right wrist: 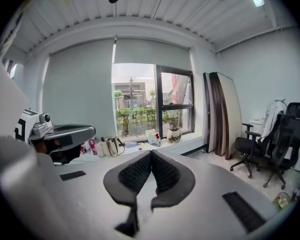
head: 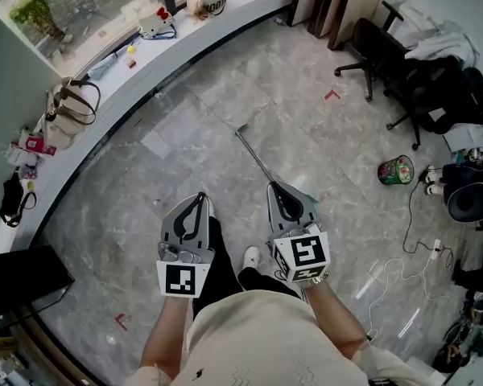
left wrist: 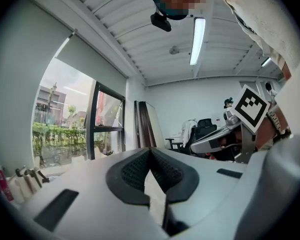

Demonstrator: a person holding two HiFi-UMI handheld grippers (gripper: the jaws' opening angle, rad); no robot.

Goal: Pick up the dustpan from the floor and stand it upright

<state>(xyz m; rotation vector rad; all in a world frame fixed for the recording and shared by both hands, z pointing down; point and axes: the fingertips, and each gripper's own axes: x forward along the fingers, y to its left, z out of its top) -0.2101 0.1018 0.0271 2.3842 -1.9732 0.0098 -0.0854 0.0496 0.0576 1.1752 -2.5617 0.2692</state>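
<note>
The dustpan lies on the marble floor in the head view. Its thin metal handle (head: 253, 155) runs from the middle of the floor toward me, and its grey pan (head: 309, 203) peeks out from behind my right gripper (head: 274, 188). That gripper is shut and holds nothing, hovering above the pan end. My left gripper (head: 198, 199) hangs beside it to the left, also shut and holding nothing. In the left gripper view the pads (left wrist: 135, 169) meet at the tip, and the right gripper (left wrist: 212, 143) shows at the right. In the right gripper view the pads (right wrist: 162, 174) touch too.
A curved window ledge (head: 145, 71) with bags (head: 64, 111) and small items runs along the left. Black office chairs (head: 402, 63) stand at the upper right, with a green basket (head: 396, 170) and loose cables (head: 402, 272) at the right. My shoe (head: 252, 256) is below the grippers.
</note>
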